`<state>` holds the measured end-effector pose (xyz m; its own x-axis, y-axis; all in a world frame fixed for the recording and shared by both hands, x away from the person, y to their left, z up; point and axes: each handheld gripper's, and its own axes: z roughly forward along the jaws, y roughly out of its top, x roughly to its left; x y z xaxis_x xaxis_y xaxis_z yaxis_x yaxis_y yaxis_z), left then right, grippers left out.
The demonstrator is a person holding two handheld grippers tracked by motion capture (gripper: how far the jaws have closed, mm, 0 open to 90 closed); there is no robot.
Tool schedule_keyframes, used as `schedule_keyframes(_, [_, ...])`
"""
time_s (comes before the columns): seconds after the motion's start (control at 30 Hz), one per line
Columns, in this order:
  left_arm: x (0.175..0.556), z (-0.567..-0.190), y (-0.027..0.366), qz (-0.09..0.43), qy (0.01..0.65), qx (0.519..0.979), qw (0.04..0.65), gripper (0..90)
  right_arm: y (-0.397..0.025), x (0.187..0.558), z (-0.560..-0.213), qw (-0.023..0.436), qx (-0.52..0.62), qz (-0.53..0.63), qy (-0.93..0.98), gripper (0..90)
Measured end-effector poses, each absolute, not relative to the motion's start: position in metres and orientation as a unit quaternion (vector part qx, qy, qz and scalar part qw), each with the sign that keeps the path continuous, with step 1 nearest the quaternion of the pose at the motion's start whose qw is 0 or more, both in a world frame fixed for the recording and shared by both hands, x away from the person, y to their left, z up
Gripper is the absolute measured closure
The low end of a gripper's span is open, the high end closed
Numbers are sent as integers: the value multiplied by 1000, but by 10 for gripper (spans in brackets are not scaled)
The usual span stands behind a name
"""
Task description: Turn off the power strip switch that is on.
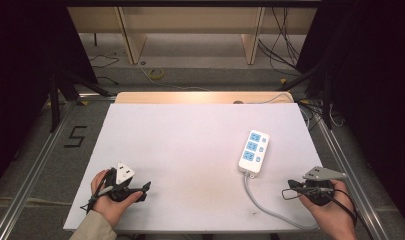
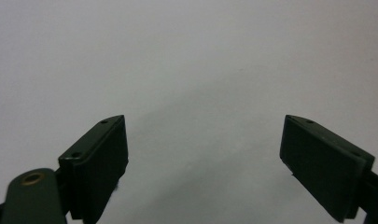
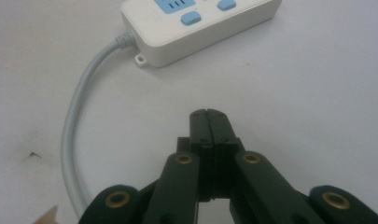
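From above, we see the white power strip (image 1: 254,151) lying on the right half of the white counter (image 1: 190,150), its grey cable (image 1: 270,210) curving toward the near edge. Our left tool (image 1: 146,187) rests at the near left, well apart from the strip; our right tool (image 1: 291,184) sits near the cable. In the left gripper view, our jaws stand spread wide over bare counter. In the right gripper view, our jaws are pressed together on nothing, near the strip's cable end.
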<state>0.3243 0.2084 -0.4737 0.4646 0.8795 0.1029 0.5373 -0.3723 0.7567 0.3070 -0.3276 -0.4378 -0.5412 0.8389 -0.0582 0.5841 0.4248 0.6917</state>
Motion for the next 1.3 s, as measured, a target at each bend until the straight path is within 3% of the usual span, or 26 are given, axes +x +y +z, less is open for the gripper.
schedule_keyframes(1.3, [324,-474,207,257,448,790,331,150,-318,338,-428,199,441,300,822,900])
